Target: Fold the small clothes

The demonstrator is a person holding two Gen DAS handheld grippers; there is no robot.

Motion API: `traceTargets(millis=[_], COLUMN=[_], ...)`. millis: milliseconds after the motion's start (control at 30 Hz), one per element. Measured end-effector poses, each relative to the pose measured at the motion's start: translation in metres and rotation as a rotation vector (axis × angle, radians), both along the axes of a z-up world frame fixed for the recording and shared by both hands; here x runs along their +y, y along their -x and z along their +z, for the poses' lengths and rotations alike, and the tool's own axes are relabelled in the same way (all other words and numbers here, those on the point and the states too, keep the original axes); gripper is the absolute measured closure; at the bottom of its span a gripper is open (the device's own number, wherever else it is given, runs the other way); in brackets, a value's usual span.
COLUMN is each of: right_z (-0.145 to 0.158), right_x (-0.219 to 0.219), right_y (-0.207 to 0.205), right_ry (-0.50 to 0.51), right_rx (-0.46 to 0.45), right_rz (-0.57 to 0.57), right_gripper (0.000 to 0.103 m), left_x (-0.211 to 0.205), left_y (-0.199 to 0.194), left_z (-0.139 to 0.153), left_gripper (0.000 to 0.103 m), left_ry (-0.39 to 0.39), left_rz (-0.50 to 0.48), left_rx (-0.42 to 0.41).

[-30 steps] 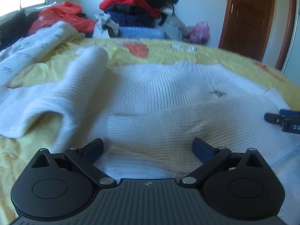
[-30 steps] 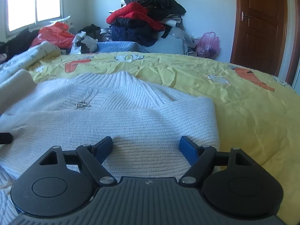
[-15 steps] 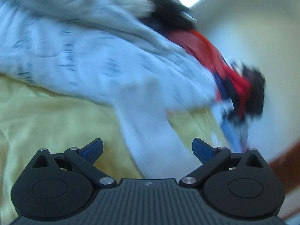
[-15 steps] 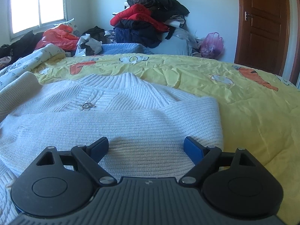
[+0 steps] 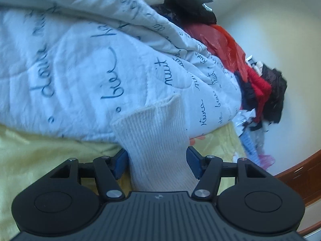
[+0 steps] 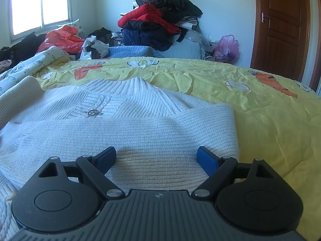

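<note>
Yellow bedspread [image 6: 260,104] carries the sweater [image 6: 140,124], one sleeve folded across its front. My right tongs [image 6: 156,158] hover wide open over that sleeve, gripping nothing. Left tongs [image 5: 157,162] straddle the other cuff [image 5: 156,140] beside a quilt [image 5: 80,70]; grip unclear.

Right tongs [image 6: 156,161] spread wide over white sweater [image 6: 140,128], sleeve folded across, on yellow bedspread [image 6: 270,120].
</note>
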State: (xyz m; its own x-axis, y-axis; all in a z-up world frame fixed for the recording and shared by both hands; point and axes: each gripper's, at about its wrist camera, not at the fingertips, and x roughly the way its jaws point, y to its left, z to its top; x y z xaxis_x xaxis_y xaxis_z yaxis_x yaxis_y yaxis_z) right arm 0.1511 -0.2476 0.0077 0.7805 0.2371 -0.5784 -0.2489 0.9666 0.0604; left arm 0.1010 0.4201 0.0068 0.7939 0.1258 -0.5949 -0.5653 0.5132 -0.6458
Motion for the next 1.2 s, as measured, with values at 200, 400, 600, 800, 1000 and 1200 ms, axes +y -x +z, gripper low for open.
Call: traceTargets(millis=[200,400,600,800,1000,1200], right_z=[0.0,0.0,0.001,0.002,0.002,0.002], right_x=[-0.003,-0.004,-0.004,-0.005,-0.007,-0.007], right_y=[0.0,0.0,0.001,0.0,0.002,0.002], right_ry=[-0.018,-0.029,-0.029,-0.046,-0.071,-0.064], right_rx=[0.0,0.001,0.001,0.002,0.002,0.004], right_rz=[0.001,0.002,0.001,0.0,0.0,0.001], right_gripper=[0.015,0.014,0.014,0.014,0.014,0.013], left_x=[-0.007,-0.058,-0.192,-0.35,-0.393,-0.394], left_y=[-0.002,-0.002,0.001,0.011,0.016,0.027], left_z=[0.004,0.054,0.113,0.068,0.002,0.004], left_gripper=[0.087,0.09,0.091,0.091,0.091,0.091], left_ry=[-0.097,-0.365,-0.57,-0.68,-0.738,-0.792], left_rz=[0.005,-0.028,-0.266,-0.63,-0.744,-0.705], left_rx=[0.091,0.053,-0.165,-0.206,-0.09,-0.127])
